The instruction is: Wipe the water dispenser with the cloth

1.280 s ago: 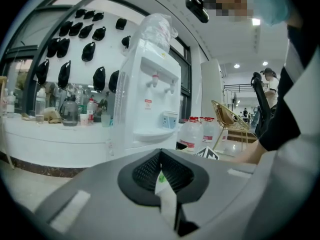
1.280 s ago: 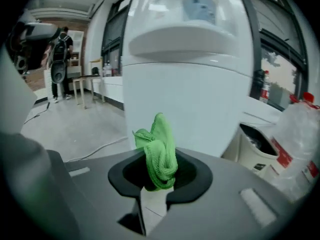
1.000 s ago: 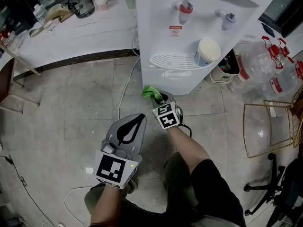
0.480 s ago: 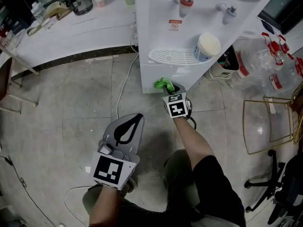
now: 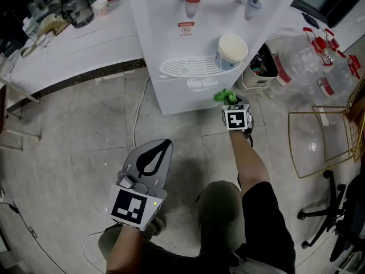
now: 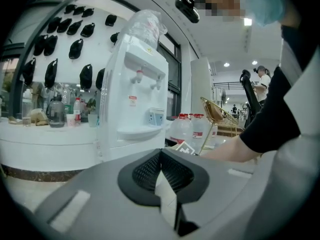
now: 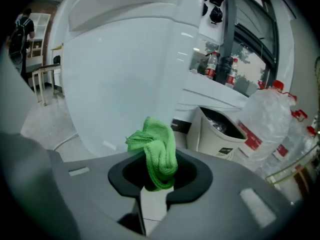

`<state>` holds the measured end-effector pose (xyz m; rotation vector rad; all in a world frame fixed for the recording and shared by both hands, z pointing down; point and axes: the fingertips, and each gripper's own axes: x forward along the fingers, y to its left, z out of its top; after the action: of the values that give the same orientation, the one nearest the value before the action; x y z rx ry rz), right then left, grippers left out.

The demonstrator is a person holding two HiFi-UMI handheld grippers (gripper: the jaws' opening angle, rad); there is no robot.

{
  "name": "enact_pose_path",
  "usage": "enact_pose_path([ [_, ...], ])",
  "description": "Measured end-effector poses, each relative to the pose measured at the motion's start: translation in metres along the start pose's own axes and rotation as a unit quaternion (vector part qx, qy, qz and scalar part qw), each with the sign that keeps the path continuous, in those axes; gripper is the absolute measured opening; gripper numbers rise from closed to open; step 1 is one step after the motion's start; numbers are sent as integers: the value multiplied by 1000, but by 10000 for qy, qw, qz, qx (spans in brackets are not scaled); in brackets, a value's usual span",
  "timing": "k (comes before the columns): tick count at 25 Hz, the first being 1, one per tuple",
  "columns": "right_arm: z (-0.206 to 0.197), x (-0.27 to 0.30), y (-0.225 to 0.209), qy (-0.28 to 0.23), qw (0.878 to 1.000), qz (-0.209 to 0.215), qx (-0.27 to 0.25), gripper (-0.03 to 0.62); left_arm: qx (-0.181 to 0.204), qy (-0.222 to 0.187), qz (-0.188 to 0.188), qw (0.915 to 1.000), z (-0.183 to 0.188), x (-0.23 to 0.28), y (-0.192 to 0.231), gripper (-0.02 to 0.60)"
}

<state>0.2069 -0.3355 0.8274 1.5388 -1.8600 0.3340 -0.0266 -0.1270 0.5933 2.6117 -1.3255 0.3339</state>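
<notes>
Left gripper [image 5: 159, 150]: jaws shut, nothing between them, low over the floor, well clear of the water dispenser [image 5: 171, 50]. White cup [image 5: 231, 51] sits on the drip tray [image 5: 182, 68], contents unreadable. Right gripper [image 5: 231, 101]: jaws clamped on the green cloth [image 5: 224, 96], at the dispenser's lower right corner; contact unclear. White bin [image 5: 254, 76] just beside holds dark clutter. Clear bottles [image 5: 319, 76] and wire basket [image 5: 319, 147] further right.

Open floor [image 5: 85, 124] left of water dispenser [image 5: 182, 61], bin [image 5: 255, 80], bottles [image 5: 305, 70] right
</notes>
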Motion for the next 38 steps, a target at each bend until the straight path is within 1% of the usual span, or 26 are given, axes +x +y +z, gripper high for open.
enact_pose_path([
  [3,-3,0,-33,110,9994,-317,25,91,-8,80,32,10000,-5,-1,2,2],
  [5,-4,-2,-43,139,9990,-426,30,91,-19,120,90,9999,-8,-3,5,2],
  [7,-6,-5,-41,85,9991,-399,102,91,4,129,144,9998,-8,-5,9,2],
  [10,-15,-15,-20,-123,9996,-145,221,91,-11,67,183,9998,-5,-7,11,2],
  [12,-24,-21,8,-235,9996,131,109,91,-26,36,204,9998,-2,-10,12,2],
  [14,-33,-23,52,-267,9979,585,-76,91,-41,37,264,9996,-2,-15,16,2],
  [18,-42,-18,153,-203,9857,1589,-528,91,-24,36,407,9992,-3,-26,23,3],
  [21,-35,-9,219,-250,9745,2075,-820,91,303,227,477,9981,-12,-37,22,3],
  [24,-19,5,262,-288,9683,2252,-1045,91,608,464,558,9955,-24,-48,20,3],
  [26,-11,17,277,-231,9665,2245,-1221,91,656,470,569,9951,-29,-53,17,3],
  [28,-8,27,284,-117,9668,2179,-1328,91,698,398,543,9953,-28,-56,16,3],
  [31,-8,38,275,52,9714,1994,-1285,91,767,267,526,9953,-23,-58,17,3],
  [34,-16,43,245,164,9786,1694,-1159,91,787,180,506,9954,-19,-57,17,3],
  [38,-33,51,176,358,9904,1069,-800,91,811,186,394,9957,-18,-49,14,3],
])
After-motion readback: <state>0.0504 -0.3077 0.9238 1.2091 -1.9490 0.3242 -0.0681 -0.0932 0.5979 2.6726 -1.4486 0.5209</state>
